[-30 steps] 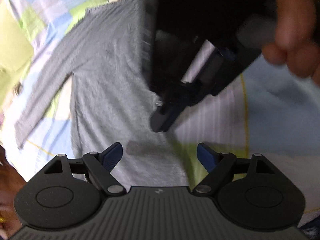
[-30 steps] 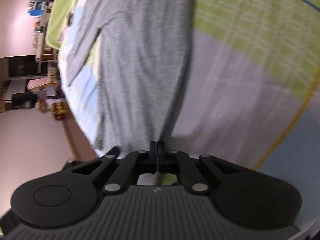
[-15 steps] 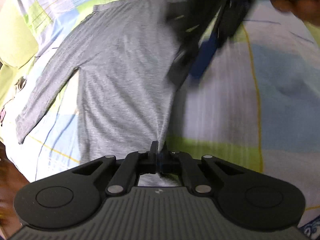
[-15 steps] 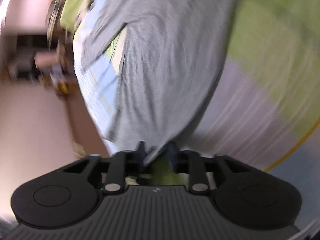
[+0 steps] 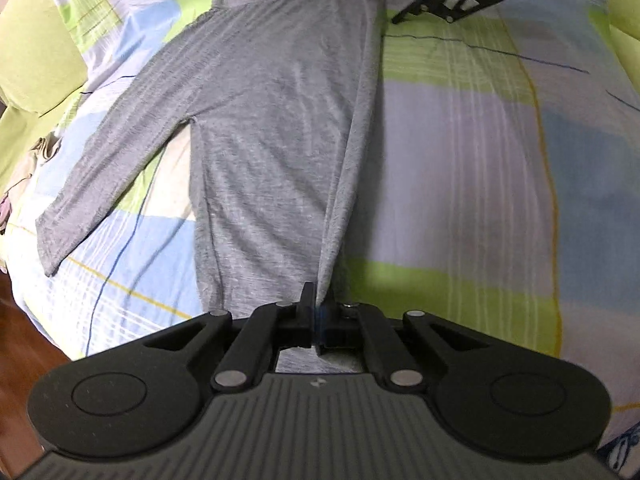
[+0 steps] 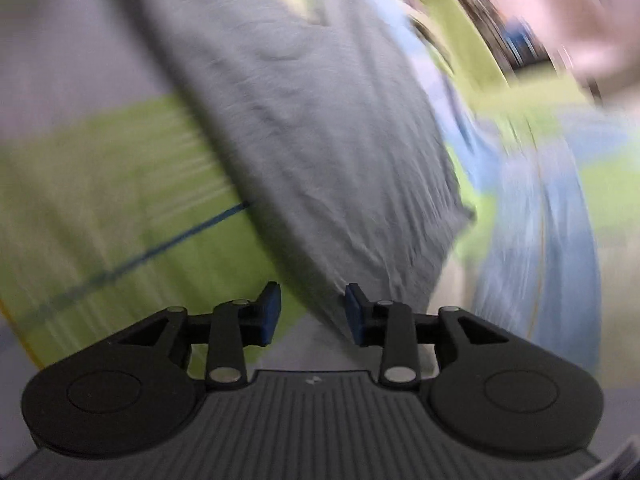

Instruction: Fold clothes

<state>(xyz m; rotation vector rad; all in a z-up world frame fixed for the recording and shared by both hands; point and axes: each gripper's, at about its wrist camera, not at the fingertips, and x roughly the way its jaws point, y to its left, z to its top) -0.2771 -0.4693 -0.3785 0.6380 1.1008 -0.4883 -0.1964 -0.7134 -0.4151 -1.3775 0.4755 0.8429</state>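
A grey long-sleeved shirt lies on the bed, folded lengthwise, with one sleeve spread out to the left. My left gripper is shut on the folded edge at the shirt's near hem, and the cloth rises slightly into its pads. In the left wrist view my right gripper is at the far end, beside the shirt's collar corner. In the blurred right wrist view that gripper has its jaws opening. The grey shirt runs between its blue pads, which do not press on it.
The bed is covered by a checked sheet in green, blue and lilac. A green cushion lies at the far left. Wooden floor shows past the bed's near left edge. Blurred room furniture is at the upper right.
My left gripper has gone from open to shut on the shirt's near hem. My right gripper let go of the cloth there, swung away to the far collar end and opened.
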